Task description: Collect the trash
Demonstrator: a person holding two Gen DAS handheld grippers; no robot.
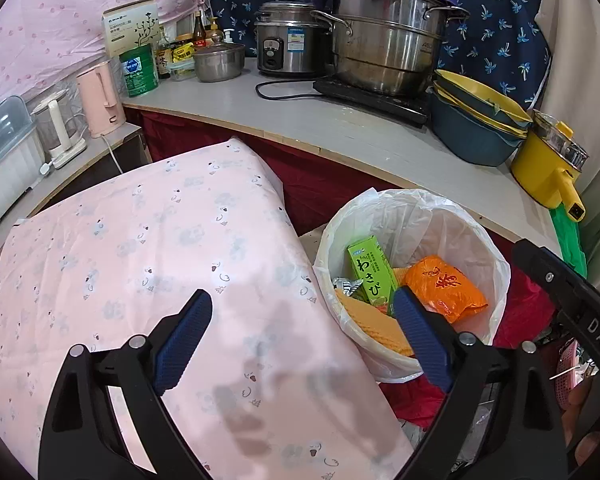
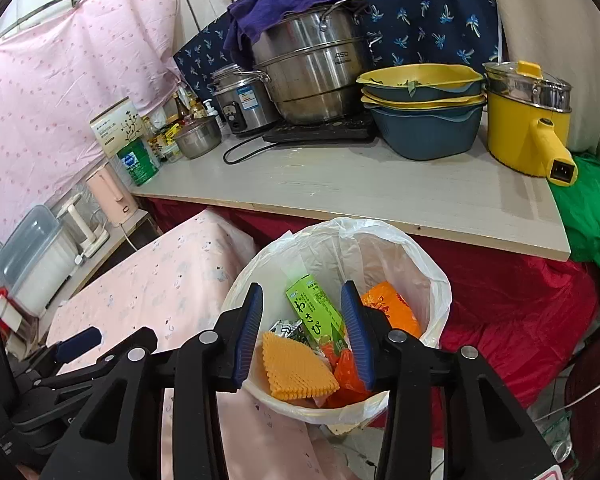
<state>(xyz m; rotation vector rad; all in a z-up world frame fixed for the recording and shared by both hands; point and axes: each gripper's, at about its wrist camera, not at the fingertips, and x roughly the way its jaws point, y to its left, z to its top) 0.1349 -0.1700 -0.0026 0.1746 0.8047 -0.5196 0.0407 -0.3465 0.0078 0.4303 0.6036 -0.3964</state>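
A white bin [image 1: 496, 264] lined with a white plastic bag stands on the floor; it also shows in the right wrist view [image 2: 436, 280]. Inside lie a green wasabi box [image 1: 370, 270] [image 2: 316, 308], an orange packet [image 1: 444, 288] [image 2: 392, 308], a yellow waffle-textured piece [image 2: 296, 368] and a silver foil wrapper [image 2: 288, 326]. My left gripper [image 1: 304, 324] is open and empty above the pink cloth, its right finger over the bin's rim. My right gripper [image 2: 302, 328] is open and empty directly above the bin.
A pink-cloth-covered table [image 1: 140, 260] stands left of the bin. Behind is a grey counter [image 1: 300, 120] with a steel steamer pot [image 1: 388, 52], rice cooker [image 1: 288, 44], stacked blue-yellow bowls [image 1: 476, 128] and yellow electric pot [image 1: 548, 168]. Red cloth [image 2: 520, 300] lies beside the bin.
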